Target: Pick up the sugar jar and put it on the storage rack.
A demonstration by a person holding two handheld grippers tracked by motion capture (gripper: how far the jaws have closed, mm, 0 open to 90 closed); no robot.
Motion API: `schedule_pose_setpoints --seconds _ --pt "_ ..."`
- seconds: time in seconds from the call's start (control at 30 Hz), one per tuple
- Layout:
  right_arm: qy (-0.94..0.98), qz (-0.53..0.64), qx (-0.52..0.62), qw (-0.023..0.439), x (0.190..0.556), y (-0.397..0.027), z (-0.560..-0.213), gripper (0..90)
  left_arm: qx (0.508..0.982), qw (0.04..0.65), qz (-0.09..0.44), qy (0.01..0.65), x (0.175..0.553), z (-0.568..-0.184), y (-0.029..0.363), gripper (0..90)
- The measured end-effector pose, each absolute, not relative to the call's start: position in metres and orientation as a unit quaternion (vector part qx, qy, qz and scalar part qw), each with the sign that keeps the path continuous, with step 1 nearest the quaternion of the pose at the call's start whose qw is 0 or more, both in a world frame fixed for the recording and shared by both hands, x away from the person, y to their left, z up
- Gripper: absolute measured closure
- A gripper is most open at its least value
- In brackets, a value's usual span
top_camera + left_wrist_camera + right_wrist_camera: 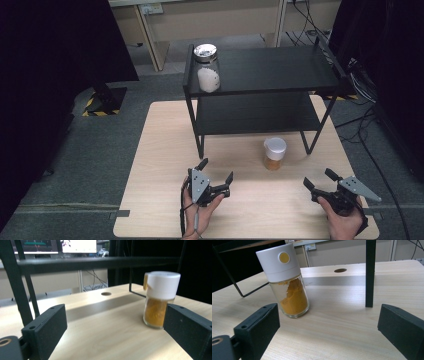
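Note:
A glass jar of orange powder with a white lid (274,153) stands upright on the wooden table (160,165), just in front of the black shelf rack (265,70). The same orange jar (160,300) appears right of centre in the left gripper view, and the orange jar (285,281) stands left of centre in the right gripper view. A second jar with white contents and a metal lid (207,67) sits on the rack's top shelf at its left end. My left gripper (216,172) is open near the table's front, left of the orange jar. My right gripper (320,179) is open at the front right. Both hold nothing.
The rack's thin black legs (200,146) stand on the table, and one leg (370,272) rises close ahead of the right gripper. The rack's lower shelf (255,112) is bare. A cable hole (106,293) marks the tabletop. Cables (370,150) trail over the floor at the right.

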State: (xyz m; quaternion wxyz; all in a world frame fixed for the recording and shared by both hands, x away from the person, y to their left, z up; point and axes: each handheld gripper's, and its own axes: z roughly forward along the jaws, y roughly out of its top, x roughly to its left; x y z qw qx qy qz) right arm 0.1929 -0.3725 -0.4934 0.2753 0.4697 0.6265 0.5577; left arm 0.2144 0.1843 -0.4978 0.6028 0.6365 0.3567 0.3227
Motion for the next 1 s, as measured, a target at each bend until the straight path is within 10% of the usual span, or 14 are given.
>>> schedule_pose_setpoints --seconds 1.0 --pt "0.628 0.557 0.470 0.272 0.194 -0.373 -0.493 4.0 0.648 0.597 0.271 0.388 0.222 -0.513 0.191 5.0"
